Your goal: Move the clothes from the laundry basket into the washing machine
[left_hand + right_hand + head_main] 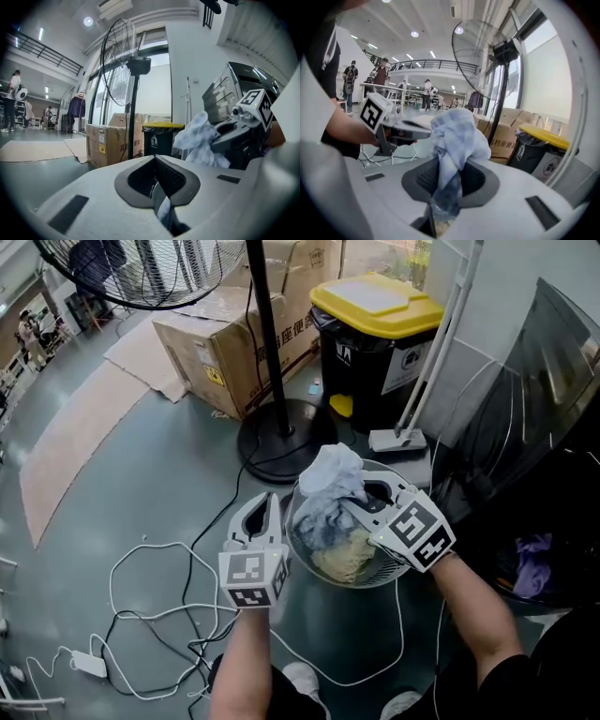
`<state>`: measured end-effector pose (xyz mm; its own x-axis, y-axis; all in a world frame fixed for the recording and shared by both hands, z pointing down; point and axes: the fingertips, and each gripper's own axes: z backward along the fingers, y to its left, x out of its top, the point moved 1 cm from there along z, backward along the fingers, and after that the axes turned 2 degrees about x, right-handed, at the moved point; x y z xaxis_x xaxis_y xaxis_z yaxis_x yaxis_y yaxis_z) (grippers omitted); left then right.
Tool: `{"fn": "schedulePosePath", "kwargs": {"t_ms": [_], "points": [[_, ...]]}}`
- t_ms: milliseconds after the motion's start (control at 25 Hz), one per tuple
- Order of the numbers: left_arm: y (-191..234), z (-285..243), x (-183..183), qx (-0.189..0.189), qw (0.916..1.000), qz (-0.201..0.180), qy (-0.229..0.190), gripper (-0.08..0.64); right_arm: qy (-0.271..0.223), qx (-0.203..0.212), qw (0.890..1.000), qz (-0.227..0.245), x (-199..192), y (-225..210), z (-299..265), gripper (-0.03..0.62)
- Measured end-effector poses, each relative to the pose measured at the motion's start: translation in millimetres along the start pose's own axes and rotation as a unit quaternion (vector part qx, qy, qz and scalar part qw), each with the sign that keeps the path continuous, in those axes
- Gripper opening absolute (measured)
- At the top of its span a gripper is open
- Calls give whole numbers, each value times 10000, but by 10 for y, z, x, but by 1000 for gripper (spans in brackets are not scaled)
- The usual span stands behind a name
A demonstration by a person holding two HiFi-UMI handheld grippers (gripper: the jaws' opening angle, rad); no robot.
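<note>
Grey polished floor [141, 474] is seen underfoot in a large hall, strewn with white cables [150, 606] and flattened cardboard [75, 437]. A cardboard box [225, 343], a black bin [375, 334] with a yellow lid and a fan stand [272, 362] are set beyond the laundry basket [298, 545]. The dark washing machine [553, 427] is placed at the right, with a purple item [532, 566] visible inside. A crumpled pale blue-and-white cloth [333, 479] is clamped between the jaws of the right hand-held gripper [361, 505] and held just above the basket, where yellowish and bluish clothes [345, 559] are piled. The left hand-held gripper [269, 507] is closed, and a thin mesh strip, apparently the basket's rim, is pinched between its jaws.
</note>
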<state>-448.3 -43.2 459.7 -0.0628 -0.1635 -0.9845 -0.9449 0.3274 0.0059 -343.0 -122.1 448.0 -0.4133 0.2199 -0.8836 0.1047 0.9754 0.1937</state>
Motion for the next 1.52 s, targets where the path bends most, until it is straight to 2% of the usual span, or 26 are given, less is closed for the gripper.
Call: {"fn": "schedulePosePath", "kwargs": {"t_ms": [240,480,640,760,960,1160,1280,1360,1520], "points": [[-127,-99,44,-107,9998,-109,-86,6,-1028,-703,9921,-164,679,-242,702,92],[-401,-235,189,-403,9985,-174,-337,6,-1996,-1164,9725,-285,1265,-366,1460,92],[-561,-217,391,-590,9965,-164,-567,6,-2439,-1473,9582,-271,1569,-307,1986,92],[-604,-182,545,-724,9945,-126,-753,6,-2597,-1626,9515,-267,1653,-238,2197,92],[-1018,-9,916,-1085,9891,-163,-977,6,-2616,-1995,9437,-360,1630,-104,2676,93],[-1716,117,1139,-1791,9774,-288,-1086,6,-2502,-2494,9336,-594,1371,100,3269,94],[-2088,175,1147,-2220,9697,-196,-1004,6,-2329,-2843,9263,-832,1159,177,3572,94],[-2387,208,1108,-2540,9626,-140,-936,6,-2183,-3137,9183,-1035,943,221,3797,94],[-3112,291,999,-3248,9418,-142,-857,6,-1845,-3828,8953,-1339,463,347,4332,94]]}}
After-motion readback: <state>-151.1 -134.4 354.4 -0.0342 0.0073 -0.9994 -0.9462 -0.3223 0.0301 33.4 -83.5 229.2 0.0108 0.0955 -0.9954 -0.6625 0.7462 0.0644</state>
